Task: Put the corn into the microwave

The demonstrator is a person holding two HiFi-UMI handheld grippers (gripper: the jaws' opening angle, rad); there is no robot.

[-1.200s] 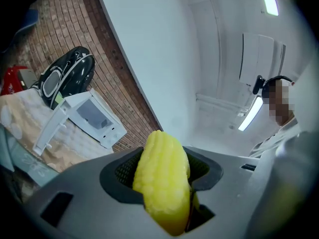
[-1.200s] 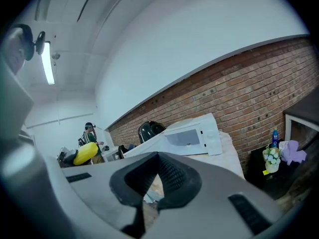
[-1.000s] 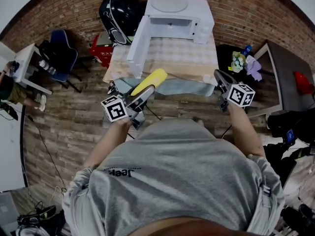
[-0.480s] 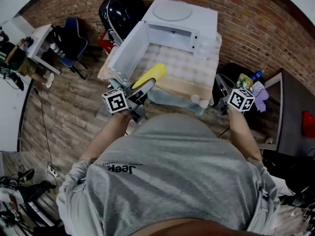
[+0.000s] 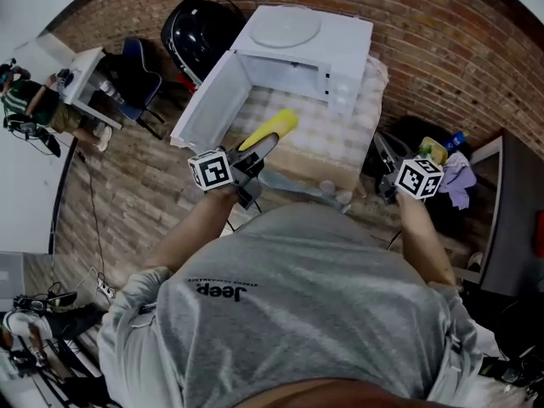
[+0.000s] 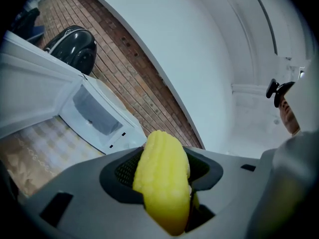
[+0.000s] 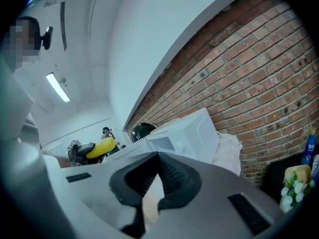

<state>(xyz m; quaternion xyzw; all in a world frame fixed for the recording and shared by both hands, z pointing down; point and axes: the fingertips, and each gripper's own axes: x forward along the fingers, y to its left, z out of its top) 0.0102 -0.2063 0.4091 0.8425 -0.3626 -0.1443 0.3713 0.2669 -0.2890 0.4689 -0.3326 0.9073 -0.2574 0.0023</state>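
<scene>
A yellow corn cob (image 5: 274,128) sticks out forward from my left gripper (image 5: 259,147), which is shut on it over the near left part of the cloth-covered table (image 5: 327,134). In the left gripper view the corn (image 6: 162,183) fills the gap between the pads of the left gripper (image 6: 162,166). The white microwave (image 5: 297,41) stands at the table's far end, its door (image 5: 208,100) swung wide to the left and its cavity showing. My right gripper (image 5: 384,153) hovers off the table's right edge, its jaws together on nothing (image 7: 158,176).
A black rounded object (image 5: 200,28) sits left of the microwave by the brick wall. A blue chair (image 5: 140,79) and a white desk stand further left, with a person there. Flowers and a bottle (image 5: 442,150) are on the right beside a dark table (image 5: 518,219).
Both grippers have moved forward toward the table and the microwave, and the corn now hangs over the cloth. The grip on the corn is unchanged.
</scene>
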